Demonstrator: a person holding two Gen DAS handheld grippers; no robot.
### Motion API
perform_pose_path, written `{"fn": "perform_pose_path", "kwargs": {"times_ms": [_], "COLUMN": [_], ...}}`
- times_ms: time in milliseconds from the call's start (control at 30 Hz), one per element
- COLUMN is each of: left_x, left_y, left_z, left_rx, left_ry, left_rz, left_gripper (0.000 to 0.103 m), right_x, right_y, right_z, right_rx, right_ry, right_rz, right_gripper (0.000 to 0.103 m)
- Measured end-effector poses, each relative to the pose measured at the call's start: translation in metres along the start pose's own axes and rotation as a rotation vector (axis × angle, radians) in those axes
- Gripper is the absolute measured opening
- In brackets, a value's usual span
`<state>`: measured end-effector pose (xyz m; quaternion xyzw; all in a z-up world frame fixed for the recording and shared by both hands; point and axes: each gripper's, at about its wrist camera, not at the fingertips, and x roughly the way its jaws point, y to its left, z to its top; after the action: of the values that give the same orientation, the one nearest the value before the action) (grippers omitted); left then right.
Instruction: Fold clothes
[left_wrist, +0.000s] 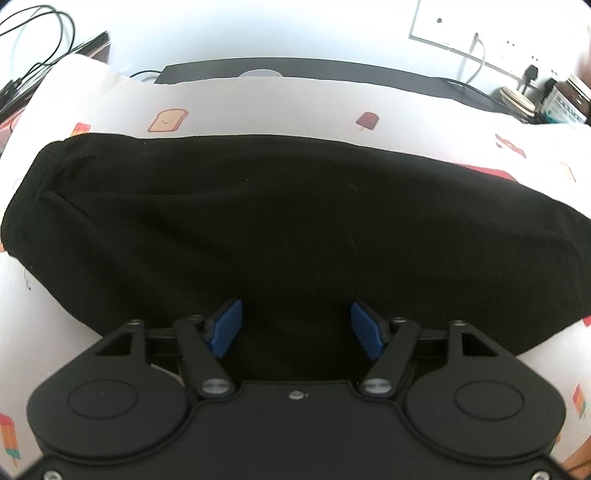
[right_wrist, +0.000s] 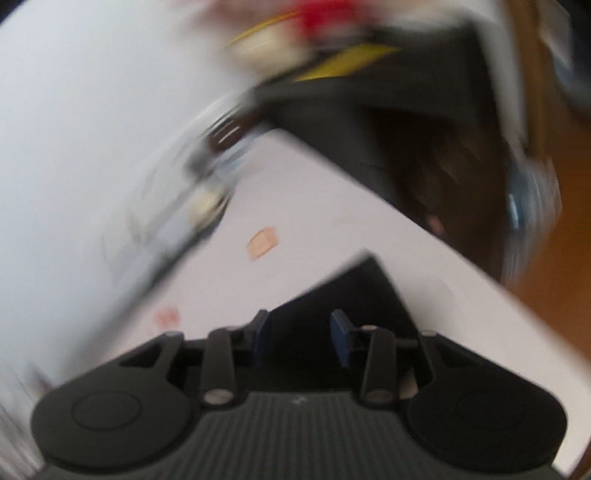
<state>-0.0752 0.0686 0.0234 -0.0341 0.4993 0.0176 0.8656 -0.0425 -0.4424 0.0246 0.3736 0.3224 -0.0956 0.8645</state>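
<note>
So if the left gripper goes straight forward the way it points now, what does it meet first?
Most likely the black garment. The left gripper points down at it with its jaws apart and nothing else in between. How near the cloth is cannot be told.

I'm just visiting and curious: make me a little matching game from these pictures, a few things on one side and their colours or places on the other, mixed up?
Things:
1. garment
2. left gripper's pads
3. toast print
4. jar

Descriptions:
A. blue, standing apart
B. black, spread across the cloth
C. far right, near the wall
D. orange, on the white cloth beyond the garment

Pairs: 1-B, 2-A, 3-D, 4-C
</note>
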Motion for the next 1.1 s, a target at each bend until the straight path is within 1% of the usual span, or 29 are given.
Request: {"fn": "perform_pose_path", "kwargs": {"times_ms": [33,67,133,233,300,433,467,500,533,567,700,733,800,900,967,1000,1100], "left_x": [0.0,0.0,0.001,0.001,0.002,0.002,0.002,0.001,0.001,0.001,0.0,0.0,0.0,0.001,0.001,0.001,0.001], "left_y": [-0.001,-0.001,-0.003,-0.006,-0.008,-0.01,-0.011,-0.011,-0.011,-0.011,-0.012,-0.013,-0.015,-0.015,-0.015,-0.015,-0.017], "left_z": [0.0,0.0,0.0,0.0,0.001,0.0,-0.001,-0.001,-0.001,-0.001,-0.002,-0.002,-0.003,-0.003,-0.002,-0.003,-0.003], "left_rx": [-0.004,-0.008,-0.013,-0.019,-0.026,-0.033,-0.039,-0.046,-0.055,-0.063,-0.081,-0.078,-0.074,-0.083,-0.091,-0.092,-0.096], "left_ry": [-0.001,-0.003,-0.005,-0.003,0.003,0.002,0.003,0.006,0.009,0.012,0.011,0.008,0.006,0.005,0.004,0.002,0.001], "left_rz": [0.004,0.008,0.018,0.036,0.047,0.066,0.07,0.073,0.075,0.077,0.089,0.095,0.105,0.109,0.11,0.112,0.121], "left_gripper": [0.067,0.067,0.068,0.068,0.068,0.068,0.068,0.068,0.068,0.068,0.068,0.068,0.068,0.068,0.069,0.069,0.07], "right_x": [-0.011,-0.018,-0.023,-0.017,-0.01,0.007,0.013,0.02,0.024,0.027,0.023,0.022,0.026,0.035,0.037,0.037,0.03], "right_y": [-0.019,-0.031,-0.042,-0.044,-0.048,-0.049,-0.048,-0.047,-0.045,-0.042,-0.033,-0.031,-0.03,-0.04,-0.046,-0.047,-0.055], "right_z": [-0.004,-0.009,-0.018,-0.025,-0.026,-0.023,-0.022,-0.024,-0.025,-0.025,-0.025,-0.025,-0.023,-0.018,-0.014,-0.013,-0.018], "right_rx": [0.105,0.155,0.153,0.072,0.071,0.057,0.049,0.03,0.004,-0.022,-0.039,-0.041,-0.056,-0.02,-0.015,-0.026,-0.047], "right_ry": [-0.018,-0.023,-0.014,0.008,0.015,-0.009,-0.009,-0.004,-0.004,-0.02,-0.084,-0.092,-0.075,-0.055,-0.06,-0.07,-0.115], "right_rz": [0.015,0.013,-0.012,-0.08,-0.086,-0.08,-0.077,-0.085,-0.11,-0.128,-0.157,-0.166,-0.183,-0.173,-0.157,-0.141,-0.114], "right_gripper": [0.037,0.037,0.036,0.036,0.036,0.035,0.03,0.015,0.012,0.012,0.011,0.011,0.011,0.011,0.011,0.015,0.035]}}
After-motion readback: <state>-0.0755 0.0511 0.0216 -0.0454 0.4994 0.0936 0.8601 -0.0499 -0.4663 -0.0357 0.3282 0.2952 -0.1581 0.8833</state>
